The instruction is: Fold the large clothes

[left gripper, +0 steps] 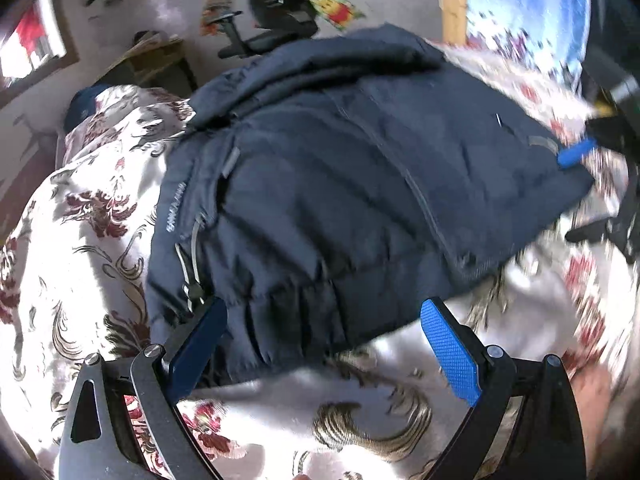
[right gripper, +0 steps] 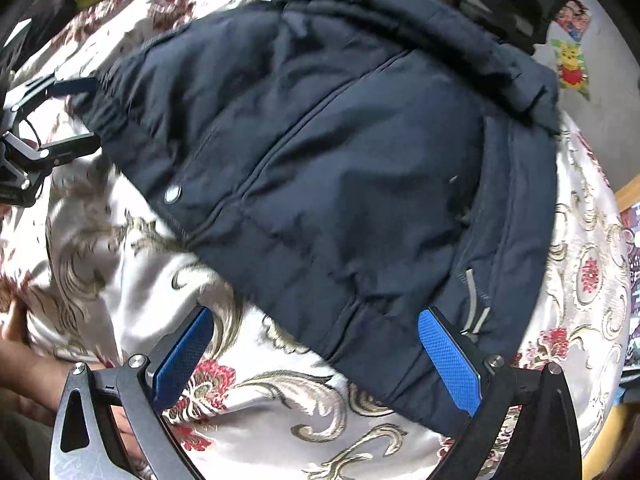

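Floral bedding (left gripper: pixel 100 248), pale satin patterned with dark red blooms and olive scrolls, fills the lower part of both wrist views and carries the garment. Nearest the lens in the left wrist view, the left gripper (left gripper: pixel 324 344) is seen released, its blue-padded fingers (left gripper: pixel 450 352) spread wide at either side of the bottom of the frame; the hem of the navy padded jacket (left gripper: pixel 340 184) lies between them, though actual contact cannot be told. In the right wrist view the right gripper (right gripper: pixel 316 356) is likewise spread apart, nothing being clasped, with the jacket's lower corner set just inside its right-hand finger (right gripper: pixel 448 360). The jacket is laid closed across the middle of each frame, its zip line running diagonally and a metal snap (right gripper: pixel 173 194) being visible at centre left of the right wrist view. Further back, the collar or hood is bunched along the jacket's upper edge. At the top of the left wrist view a black office chair (left gripper: pixel 276 12) is seen against a pale wall.
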Demonstrator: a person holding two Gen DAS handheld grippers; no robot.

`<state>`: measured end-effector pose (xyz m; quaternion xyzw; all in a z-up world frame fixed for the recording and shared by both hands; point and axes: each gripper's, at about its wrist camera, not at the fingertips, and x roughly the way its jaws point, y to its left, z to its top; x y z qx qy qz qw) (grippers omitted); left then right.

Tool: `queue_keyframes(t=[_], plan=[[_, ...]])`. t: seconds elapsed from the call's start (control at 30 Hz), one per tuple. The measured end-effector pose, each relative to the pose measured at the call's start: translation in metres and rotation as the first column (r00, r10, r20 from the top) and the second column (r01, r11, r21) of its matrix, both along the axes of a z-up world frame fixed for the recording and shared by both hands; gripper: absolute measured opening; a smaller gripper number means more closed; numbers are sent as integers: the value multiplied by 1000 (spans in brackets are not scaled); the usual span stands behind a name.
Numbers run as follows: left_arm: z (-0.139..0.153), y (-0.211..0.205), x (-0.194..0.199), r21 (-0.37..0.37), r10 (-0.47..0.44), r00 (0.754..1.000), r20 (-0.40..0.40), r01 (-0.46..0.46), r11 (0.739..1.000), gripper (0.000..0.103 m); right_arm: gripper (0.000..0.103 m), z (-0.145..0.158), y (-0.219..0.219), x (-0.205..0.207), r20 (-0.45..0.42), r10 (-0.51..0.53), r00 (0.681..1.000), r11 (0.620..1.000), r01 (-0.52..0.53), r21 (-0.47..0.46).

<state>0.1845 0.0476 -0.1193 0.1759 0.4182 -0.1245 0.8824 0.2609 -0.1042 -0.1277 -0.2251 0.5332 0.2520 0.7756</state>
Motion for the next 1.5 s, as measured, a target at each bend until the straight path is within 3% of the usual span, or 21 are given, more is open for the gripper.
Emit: queue_keyframes(t=[0.3,0.6,0.67,0.73,0.8,0.9,1.0,1.17,1.3,1.37,1.43,1.47,1.5], plan=[[-30,1,5,98,-8,1000,-30,11,995,95,103,-31,4,-1,-4,14,1000,989,-14,-146],[-31,4,6,107,-8,999,-32,11,994,95,101,-40,-1,3,132,-37,991,970,67,-236],[-31,5,6,109,-10,999,-31,13,994,95,101,-34,-5,5,166,-58,984,972,94,-215],[-31,4,4,108,-12,999,-31,15,994,95,93,-26,-9,10,170,-71,983,979,101,-175],[-31,5,2,101,-25,999,-35,28,994,95,75,-14,-12,9,181,-74,981,987,97,-125],[-31,3,-1,105,-47,998,-37,51,993,95,59,6,-8,7,225,-62,972,993,82,-80],[-33,1,-3,128,-60,998,-24,63,990,95,52,28,6,21,245,-71,967,996,80,-28],[-33,3,7,201,18,999,49,-28,979,95,37,47,8,43,171,-158,972,984,142,103],[-23,8,12,243,56,987,153,-93,966,94,36,53,5,42,171,-176,970,979,155,130],[-14,10,12,232,52,979,196,-98,968,87,36,54,3,37,183,-177,967,979,155,131],[-8,8,11,218,31,978,208,-77,973,65,33,52,0,39,197,-175,965,980,152,128],[-6,7,11,217,16,978,210,-63,974,60,30,52,0,36,206,-171,963,981,148,124],[-4,4,10,219,0,977,211,-47,974,46,25,51,-1,35,209,-170,963,981,146,124]])
